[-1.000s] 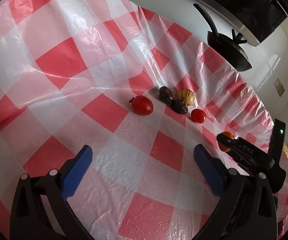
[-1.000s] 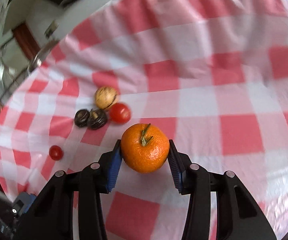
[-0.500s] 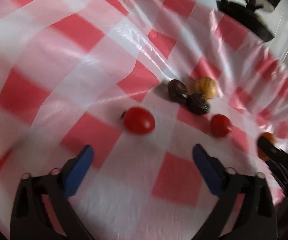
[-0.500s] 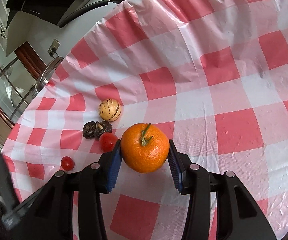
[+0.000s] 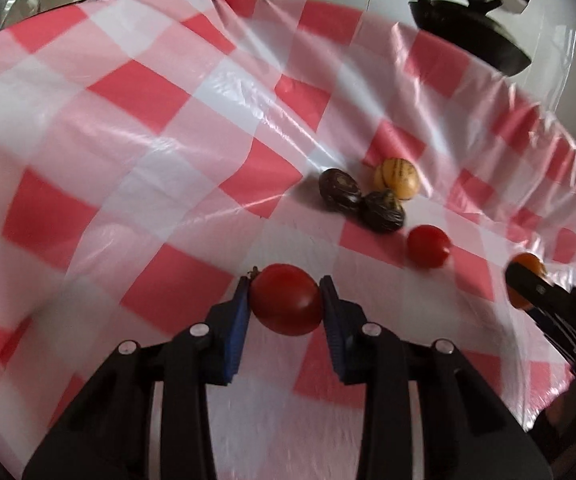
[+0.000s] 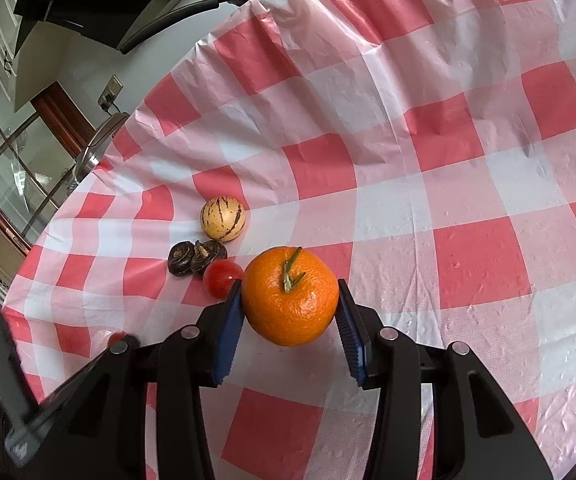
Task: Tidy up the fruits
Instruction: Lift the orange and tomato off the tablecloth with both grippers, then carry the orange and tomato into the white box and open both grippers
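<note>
My left gripper (image 5: 286, 294) is shut on a large red tomato (image 5: 287, 299) low over the checked tablecloth (image 5: 128, 128). Beyond it lie two dark wrinkled fruits (image 5: 362, 199), a yellow striped fruit (image 5: 397, 179) and a small red tomato (image 5: 428, 246). My right gripper (image 6: 290, 300) is shut on an orange (image 6: 290, 295) with a green stem. In the right wrist view the striped fruit (image 6: 223, 218), the dark fruits (image 6: 196, 257) and the small tomato (image 6: 222, 278) lie just left of the orange. The right gripper also shows in the left wrist view (image 5: 526, 286).
A black frying pan (image 5: 468, 36) sits beyond the table's far edge. The tablecloth (image 6: 448, 160) is wrinkled and hangs over the edges. A window and a metal lid (image 6: 100, 140) stand beyond the table on the left of the right wrist view.
My left gripper moved forward to the large tomato and shut on it. My right gripper kept the orange and drew nearer the fruit cluster.
</note>
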